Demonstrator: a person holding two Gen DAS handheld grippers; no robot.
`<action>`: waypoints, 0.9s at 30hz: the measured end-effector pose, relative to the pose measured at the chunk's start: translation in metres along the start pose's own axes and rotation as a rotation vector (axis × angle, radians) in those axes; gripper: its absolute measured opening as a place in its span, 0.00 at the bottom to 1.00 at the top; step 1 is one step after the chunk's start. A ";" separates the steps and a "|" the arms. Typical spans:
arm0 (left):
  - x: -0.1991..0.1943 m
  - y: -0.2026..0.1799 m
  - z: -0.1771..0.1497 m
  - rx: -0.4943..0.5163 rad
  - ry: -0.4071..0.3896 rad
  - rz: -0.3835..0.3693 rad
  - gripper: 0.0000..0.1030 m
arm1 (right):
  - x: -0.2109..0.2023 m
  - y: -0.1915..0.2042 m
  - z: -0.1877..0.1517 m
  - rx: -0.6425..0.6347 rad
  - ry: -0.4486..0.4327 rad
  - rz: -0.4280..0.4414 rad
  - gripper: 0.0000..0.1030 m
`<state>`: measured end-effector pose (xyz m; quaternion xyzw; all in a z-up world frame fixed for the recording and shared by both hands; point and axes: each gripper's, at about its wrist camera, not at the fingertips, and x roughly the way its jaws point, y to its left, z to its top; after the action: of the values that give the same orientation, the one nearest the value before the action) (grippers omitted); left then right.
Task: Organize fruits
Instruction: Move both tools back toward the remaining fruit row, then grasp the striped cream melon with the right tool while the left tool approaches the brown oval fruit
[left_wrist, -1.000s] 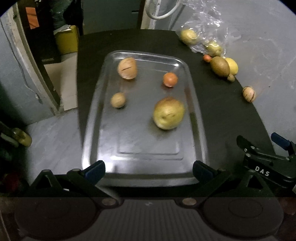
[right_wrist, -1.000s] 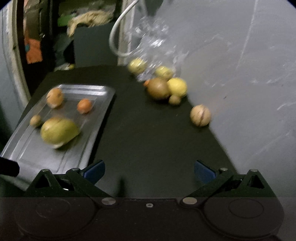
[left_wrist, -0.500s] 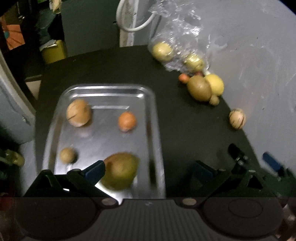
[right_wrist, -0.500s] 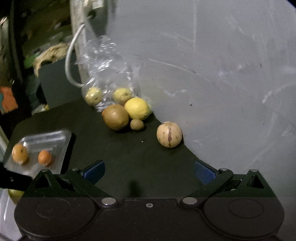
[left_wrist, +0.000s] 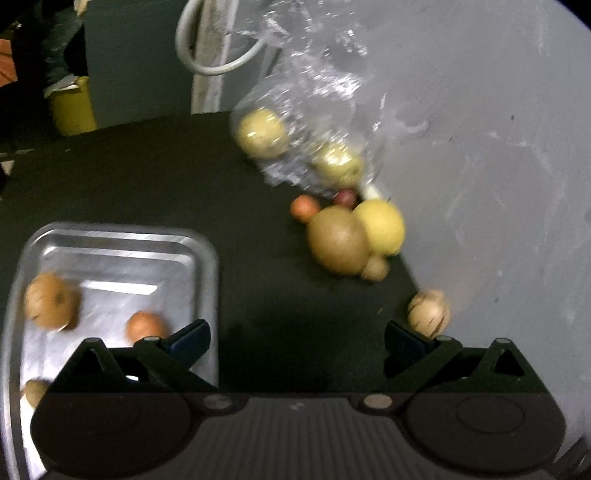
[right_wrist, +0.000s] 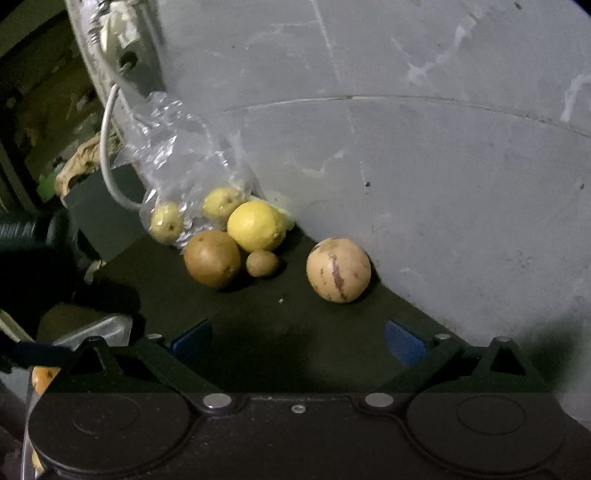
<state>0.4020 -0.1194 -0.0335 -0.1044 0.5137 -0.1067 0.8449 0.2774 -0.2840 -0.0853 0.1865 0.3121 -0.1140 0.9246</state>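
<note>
On a black table, a steel tray (left_wrist: 207, 258) at the left holds a striped tan fruit (left_wrist: 50, 304), a small orange one (left_wrist: 146, 326) and a little brown one (left_wrist: 35, 392). Loose by the wall lie a brown fruit (left_wrist: 338, 240), a lemon (left_wrist: 380, 225), a tiny brown fruit (left_wrist: 375, 268), a small orange fruit (left_wrist: 304, 207) and a striped pale melon-like fruit (left_wrist: 428, 313). My left gripper (left_wrist: 297, 341) is open, empty, low over the table. My right gripper (right_wrist: 297, 341) is open too, with the striped fruit (right_wrist: 338, 269), lemon (right_wrist: 255, 225) and brown fruit (right_wrist: 212, 263) ahead.
A clear plastic bag (left_wrist: 306, 110) with two yellow fruits leans on the grey wall (left_wrist: 480, 147); the same bag (right_wrist: 177, 155) shows in the right wrist view. A white cable (left_wrist: 207, 62) hangs behind. The tray's corner (right_wrist: 107, 326) is at the right view's lower left.
Both grippers have swung right, from over the tray toward the loose fruit at the wall. The big yellow-green fruit in the tray has dropped out of view. Nothing was picked up.
</note>
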 end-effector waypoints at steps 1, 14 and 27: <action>0.004 -0.003 0.004 0.000 -0.007 -0.010 0.99 | 0.001 -0.001 0.000 0.014 -0.009 0.000 0.95; 0.062 -0.028 0.044 0.041 -0.006 -0.032 0.99 | 0.028 -0.012 0.009 0.133 -0.054 -0.076 0.85; 0.093 -0.013 0.052 -0.108 0.047 -0.057 0.86 | 0.041 -0.011 0.014 0.158 -0.052 -0.099 0.78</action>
<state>0.4889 -0.1549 -0.0850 -0.1619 0.5352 -0.1052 0.8224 0.3134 -0.3037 -0.1032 0.2402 0.2867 -0.1889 0.9080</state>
